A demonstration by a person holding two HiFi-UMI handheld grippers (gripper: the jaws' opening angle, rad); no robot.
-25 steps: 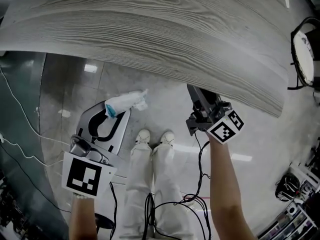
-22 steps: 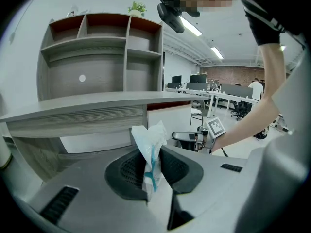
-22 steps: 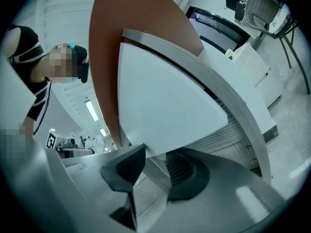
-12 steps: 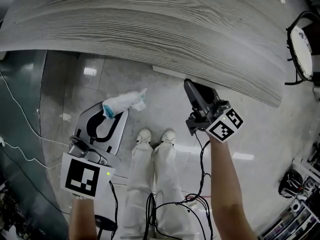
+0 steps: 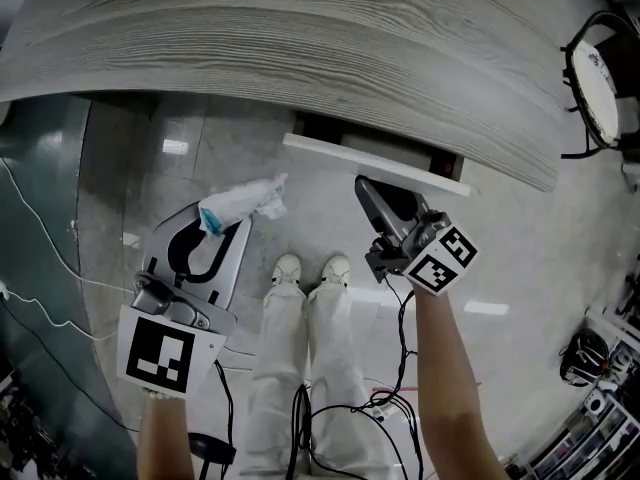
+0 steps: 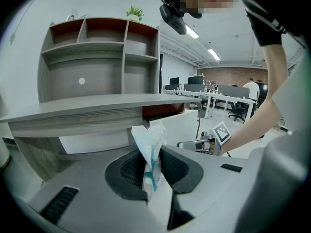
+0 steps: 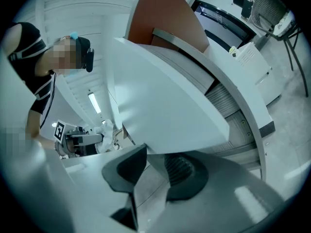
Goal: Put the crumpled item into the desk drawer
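- The bench (image 5: 300, 48) is stretching over everything, and its drawer (image 5: 372, 164) is already standing partly open under the edge — a dark gap is showing behind the white front.
- The right gripper (image 5: 372, 196) is clenching the lower edge of that front; its jaws have just been closing on it.
- The left gripper (image 5: 213, 230) is hanging low to one side, clamping the crumpled item (image 5: 243, 200).
- So the item is waiting outside, well apart from the drawer — carrying it over and letting go inside is what's remaining, I'd say.
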